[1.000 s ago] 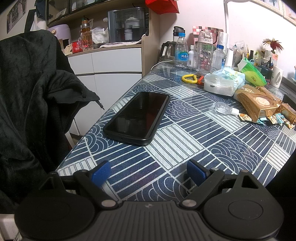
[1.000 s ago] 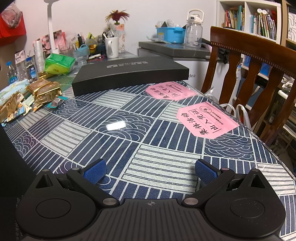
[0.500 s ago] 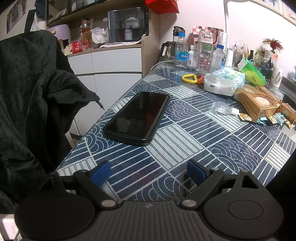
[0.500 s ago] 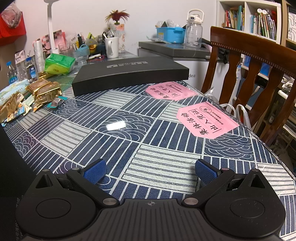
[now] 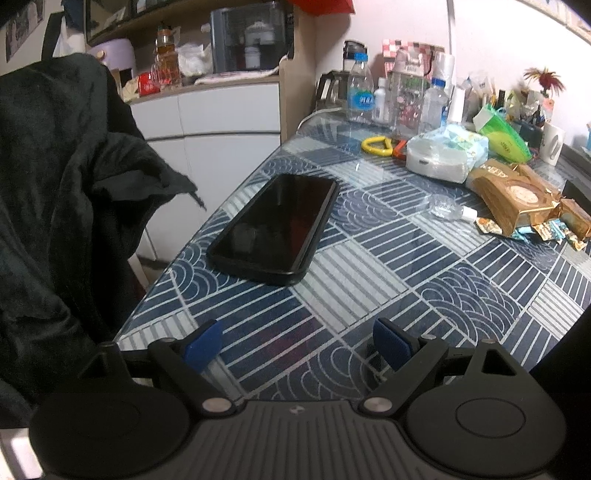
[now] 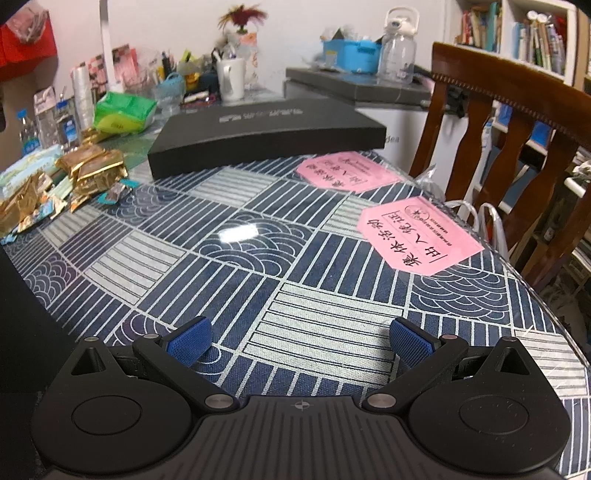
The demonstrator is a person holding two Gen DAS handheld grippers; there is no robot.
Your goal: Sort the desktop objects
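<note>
Domestic dining room. Evidence beyond the fingers: patterned glass-topped table (image 6: 236, 236), wooden chair (image 6: 517, 122), bookshelves (image 6: 517, 33), cluttered bottles (image 5: 360, 98), snack packets (image 5: 517, 195), coat (image 5: 62, 192) draped left.

lettering on the black box (image 6: 264, 134) is blurred, unreadable.

A table (image 5: 369, 266) covered with a blue-and-white patterned cloth under glass is seen. Near its left edge a black phone (image 5: 275, 227) is laid flat, screen up. Beyond the phone, a yellow ring (image 5: 376, 144), a white tissue pack (image 5: 443, 157) and gold snack packets (image 5: 517, 195) are spread. Well to its right, a flat black box (image 6: 266, 133) and two pink slips (image 6: 419, 236) are laid.
</note>
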